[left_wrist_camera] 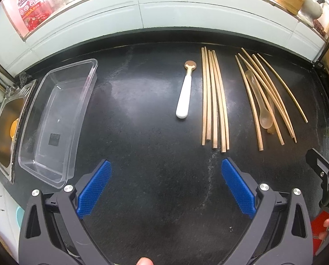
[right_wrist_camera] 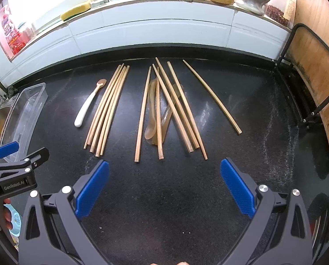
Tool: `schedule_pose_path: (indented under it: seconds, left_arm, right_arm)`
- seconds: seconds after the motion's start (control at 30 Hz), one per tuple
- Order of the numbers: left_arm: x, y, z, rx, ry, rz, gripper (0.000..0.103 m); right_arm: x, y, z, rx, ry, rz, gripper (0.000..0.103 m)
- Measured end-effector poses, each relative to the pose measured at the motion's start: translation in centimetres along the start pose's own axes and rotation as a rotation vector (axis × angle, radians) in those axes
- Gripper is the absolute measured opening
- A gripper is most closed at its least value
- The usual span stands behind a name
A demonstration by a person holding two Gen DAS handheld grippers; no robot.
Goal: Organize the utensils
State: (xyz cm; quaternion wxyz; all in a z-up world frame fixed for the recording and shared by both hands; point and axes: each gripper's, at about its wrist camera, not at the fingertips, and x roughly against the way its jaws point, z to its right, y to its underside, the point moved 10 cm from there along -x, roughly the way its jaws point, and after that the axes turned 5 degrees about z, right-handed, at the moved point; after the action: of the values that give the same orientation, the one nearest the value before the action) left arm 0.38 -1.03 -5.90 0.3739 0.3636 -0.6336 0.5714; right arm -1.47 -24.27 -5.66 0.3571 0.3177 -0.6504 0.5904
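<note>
Dark stone countertop (left_wrist_camera: 155, 114) under a pale tiled back wall, sink (left_wrist_camera: 5, 128) at far left. Clear plastic tray (left_wrist_camera: 54, 121) just beside the sink, nothing in it yet.

Left gripper (left_wrist_camera: 166, 185): jaws spread wide, holding nothing, hovering over bare counter. White-handled spoon (left_wrist_camera: 184, 95) straight ahead, well apart from the blue pads, long axis running away from the jaws, bowl end far, handle end near. Tidy chopstick bundle (left_wrist_camera: 213, 101) just to its right, same lengthwise lie.

Right gripper (right_wrist_camera: 164, 187): jaws likewise wide open and holding nothing. Loose chopsticks (right_wrist_camera: 177, 110) dead ahead, fanned and crossing over two translucent spoons (right_wrist_camera: 152, 114), near ends pointing back toward the jaws. One stray chopstick (right_wrist_camera: 211, 95) off to the right, apart from the rest.

Probably the right side nearer the scattered pile, the left nearer spoon and tray. Since everything lies lengthwise to the fingers, likely no wrist turn needed to close across a shaft.
</note>
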Motion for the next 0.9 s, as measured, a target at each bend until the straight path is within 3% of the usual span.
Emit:
schedule_pose_path:
  seconds: [0.7,0.9]
  left_arm:
    - [-3.7,-2.9,1.7,-0.007,0.022,-0.054,0.097]
    - [-4.7,-4.7,1.6,-0.043,-0.013,-0.028,0.097]
  right_arm:
    - [-2.8,-1.5,4.7,-0.041,0.049,-0.025,0.098]
    - [-3.8,-3.5,7.0,-0.035,0.071,-0.016,0.098]
